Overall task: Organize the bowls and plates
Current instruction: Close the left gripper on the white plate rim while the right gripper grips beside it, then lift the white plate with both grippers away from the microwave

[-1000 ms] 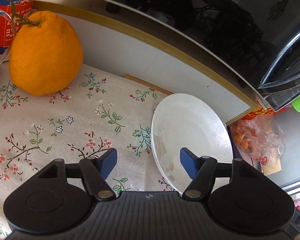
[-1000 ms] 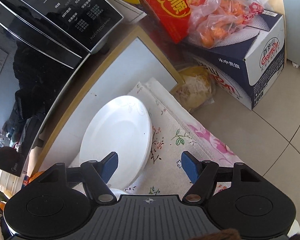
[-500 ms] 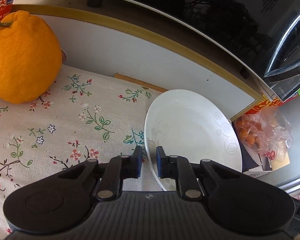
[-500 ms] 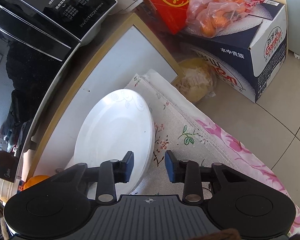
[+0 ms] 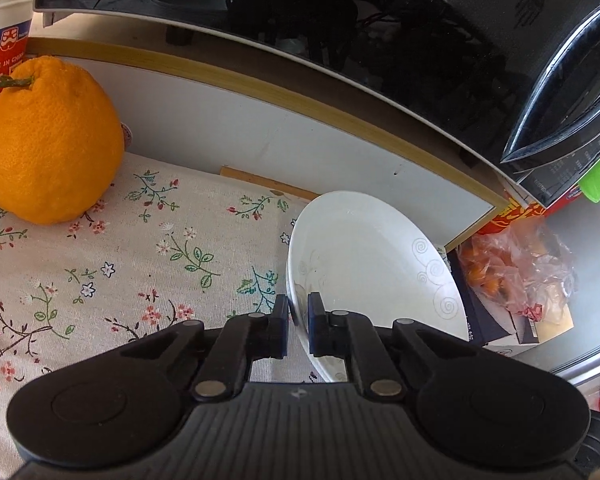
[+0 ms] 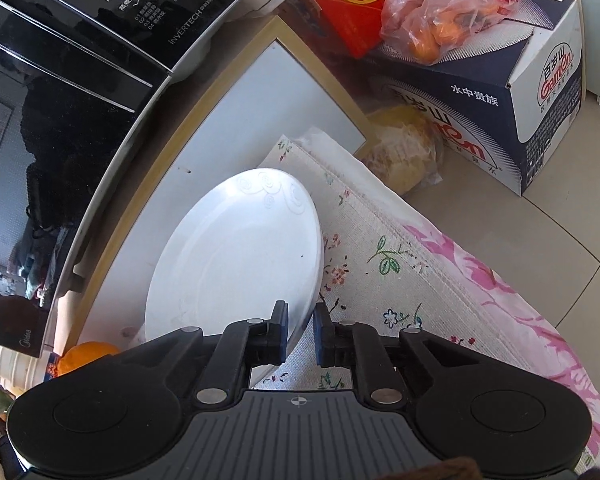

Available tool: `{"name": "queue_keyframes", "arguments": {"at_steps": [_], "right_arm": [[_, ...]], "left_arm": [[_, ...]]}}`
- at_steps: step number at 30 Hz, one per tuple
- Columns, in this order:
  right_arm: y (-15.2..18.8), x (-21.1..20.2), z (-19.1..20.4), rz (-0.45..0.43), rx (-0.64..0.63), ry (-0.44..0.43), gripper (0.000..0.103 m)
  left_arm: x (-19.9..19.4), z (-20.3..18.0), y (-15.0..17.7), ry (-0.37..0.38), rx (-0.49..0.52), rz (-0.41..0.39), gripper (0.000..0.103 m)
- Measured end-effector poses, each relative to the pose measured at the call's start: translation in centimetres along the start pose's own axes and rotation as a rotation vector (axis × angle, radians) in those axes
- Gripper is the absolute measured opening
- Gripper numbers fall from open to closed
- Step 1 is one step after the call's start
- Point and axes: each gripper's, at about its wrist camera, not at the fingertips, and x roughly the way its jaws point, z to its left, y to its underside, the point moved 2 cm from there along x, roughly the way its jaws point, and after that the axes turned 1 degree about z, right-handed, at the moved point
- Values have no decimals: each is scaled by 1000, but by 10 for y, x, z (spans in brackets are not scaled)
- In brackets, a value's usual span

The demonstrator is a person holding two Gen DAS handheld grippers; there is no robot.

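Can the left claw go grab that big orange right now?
Probably not yet. The left claw is shut on the rim of the white plate, so it is busy. The big orange sits on the flowery cloth with nothing in between, so the way looks free once it lets go.

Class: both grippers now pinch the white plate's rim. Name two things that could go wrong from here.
1. The left gripper and right gripper hold only the thin rim of the glossy white ceramic plate; it might slip.
2. The plate lies near the edge of the floral tablecloth, above the tiled floor; dropped, it could shatter.
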Motion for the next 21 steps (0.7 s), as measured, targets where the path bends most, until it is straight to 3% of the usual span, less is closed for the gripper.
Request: {"name": "queue_keyframes", "arguments": {"at_steps": [8,14,21], "right_arm": [[-2,-23,6,-72,-15,-32,13],[-3,-40,8,-84,-49,-61,13],[2,-51,13,-83,-89,-39,13]], "left_arm": [[-13,-5,-1,32,3,-29,8],[-27,-8,1,47,12,-37,9],[-37,-11,6,57,9,-50,9]]}}
